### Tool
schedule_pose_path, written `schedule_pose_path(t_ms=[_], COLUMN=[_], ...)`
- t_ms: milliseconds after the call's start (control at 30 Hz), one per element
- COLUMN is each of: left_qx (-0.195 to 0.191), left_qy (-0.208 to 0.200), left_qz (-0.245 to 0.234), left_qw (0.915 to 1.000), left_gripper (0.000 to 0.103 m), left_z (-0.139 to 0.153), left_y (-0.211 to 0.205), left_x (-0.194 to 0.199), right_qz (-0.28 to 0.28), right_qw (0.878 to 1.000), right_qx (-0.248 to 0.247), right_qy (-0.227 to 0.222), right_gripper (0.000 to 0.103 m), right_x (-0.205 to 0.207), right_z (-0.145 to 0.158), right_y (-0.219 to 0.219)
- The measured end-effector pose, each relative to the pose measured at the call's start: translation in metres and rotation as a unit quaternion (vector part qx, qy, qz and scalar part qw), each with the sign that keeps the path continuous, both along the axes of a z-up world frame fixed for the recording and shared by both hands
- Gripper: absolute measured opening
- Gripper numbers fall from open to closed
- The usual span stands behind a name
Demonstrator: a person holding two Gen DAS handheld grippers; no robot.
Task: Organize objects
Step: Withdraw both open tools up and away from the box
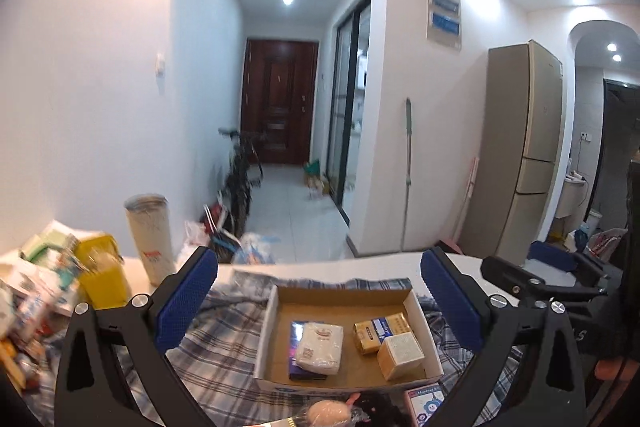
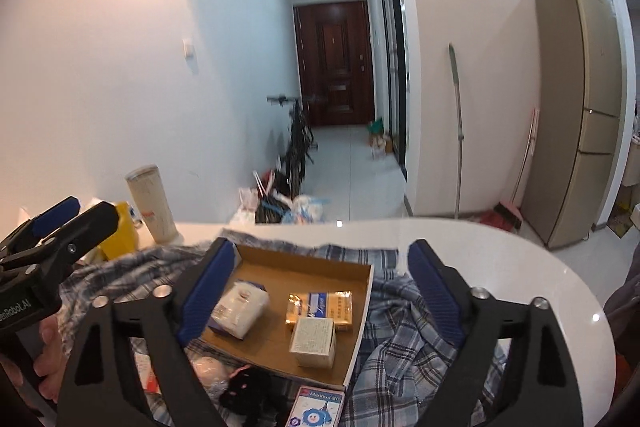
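A shallow cardboard box (image 1: 280, 311) (image 2: 362, 311) lies on a blue plaid cloth (image 1: 224, 343) (image 2: 400, 339). In it are a white tissue pack (image 1: 320, 347) (image 2: 240, 309) on a dark blue item, a gold and blue packet (image 1: 380, 333) (image 2: 324, 307) and a cream carton (image 1: 400, 353) (image 2: 314, 341). In front of the box lie a card pack (image 1: 424, 403) (image 2: 316, 409), a dark plush toy (image 2: 248, 391) and a pink wrapped ball (image 1: 330, 413) (image 2: 208, 367). My left gripper (image 1: 316, 301) (image 2: 74, 215) is open and empty above the box. My right gripper (image 2: 320, 289) (image 1: 532, 271) is open and empty over it.
A tall white tumbler (image 1: 150, 239) (image 2: 152, 203) and a yellow box (image 1: 102, 273) (image 2: 120, 227) stand at the table's far left, with a pile of packets (image 1: 36, 291) beside them. The white table edge (image 2: 520, 247) curves right. Behind are a hallway, bicycle and fridge (image 1: 520, 151).
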State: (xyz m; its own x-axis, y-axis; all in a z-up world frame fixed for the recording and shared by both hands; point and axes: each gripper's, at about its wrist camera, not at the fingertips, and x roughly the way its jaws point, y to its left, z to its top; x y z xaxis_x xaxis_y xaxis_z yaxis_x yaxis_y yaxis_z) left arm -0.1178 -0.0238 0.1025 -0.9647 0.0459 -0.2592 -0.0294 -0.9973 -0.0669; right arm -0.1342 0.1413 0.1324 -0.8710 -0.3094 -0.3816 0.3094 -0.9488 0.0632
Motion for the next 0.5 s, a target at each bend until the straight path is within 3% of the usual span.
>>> schedule_pose_path(t_ms=[167, 367, 500], left_qx=[-0.031, 0.014, 0.008], left_qy=[0.058, 0.055, 0.059], left_qz=[-0.019, -0.026, -0.017], left_qw=[0.9977, 0.998, 0.9981], left_gripper=[0.103, 0.103, 0.103], left_z=[0.011, 0.007, -0.004], left_y=[0.006, 0.0, -0.002], left_x=[0.049, 0.081, 0.089], right_qz=[0.002, -0.02, -0.05], right_qw=[0.999, 0.987, 0.981], right_qx=[0.0, -0.043, -0.045], right_qy=[0.053, 0.154, 0.184], right_gripper=[0.103, 0.103, 0.103], right_x=[0.046, 0.098, 0.114], right_z=[0.019, 0.022, 0.014], right_y=[0.01, 0.026, 0.029])
